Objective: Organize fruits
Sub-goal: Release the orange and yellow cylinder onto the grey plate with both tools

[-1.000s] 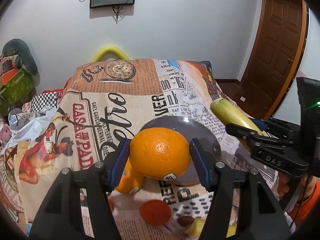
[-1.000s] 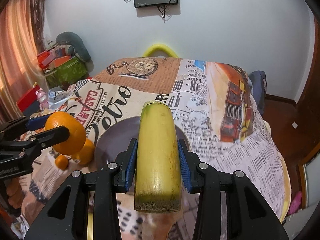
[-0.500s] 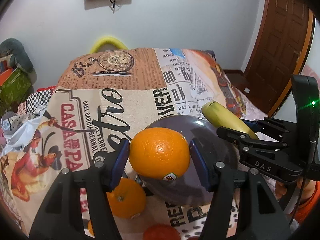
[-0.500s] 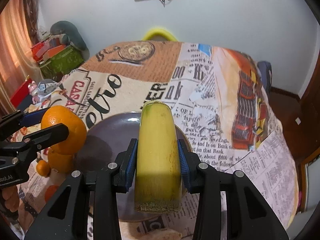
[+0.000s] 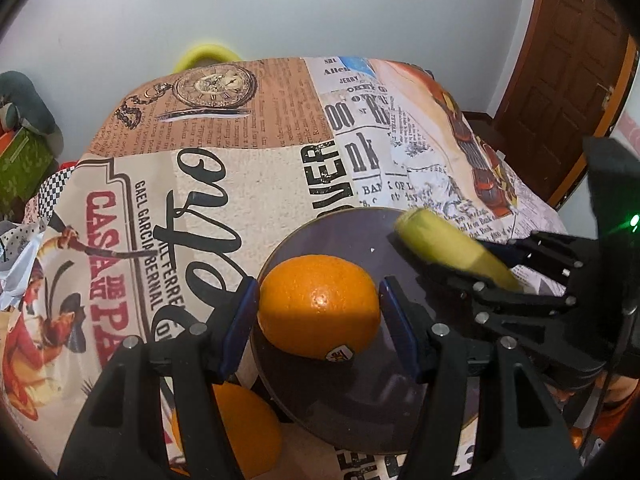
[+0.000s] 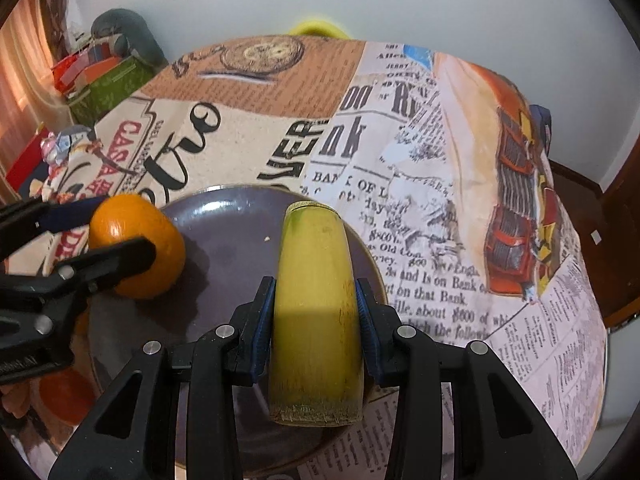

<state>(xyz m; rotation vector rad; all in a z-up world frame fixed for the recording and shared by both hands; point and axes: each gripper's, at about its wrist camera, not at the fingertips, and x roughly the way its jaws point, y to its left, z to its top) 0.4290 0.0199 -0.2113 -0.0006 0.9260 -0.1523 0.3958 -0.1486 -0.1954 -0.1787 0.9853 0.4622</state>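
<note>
Fruits are clamped in both grippers above a dark purple plate [image 5: 320, 232] that lies on a tablecloth [image 5: 224, 184] printed with newsprint, a pocket watch and red lettering. The left gripper [image 5: 318, 316] grips a round orange [image 5: 318, 304] between its blue pads [image 5: 240, 324] in the lower middle of the left wrist view; the peel is bright and pitted, with a highlight on top and a small sticker low on its front. It sits over the plate's left half. The right gripper [image 6: 316, 308] is clamped on a pale yellow banana piece [image 6: 316, 264], cut flat at both ends, greenish at the far tip and fibrous at the near cut; it fills the lower middle of the right wrist view, over the plate's right half. In the left wrist view this piece comes in from the right, over the plate's upper right rim. A second orange [image 5: 240, 432] lies on the cloth at the bottom, just beside the plate's left edge, behind the left finger.
</note>
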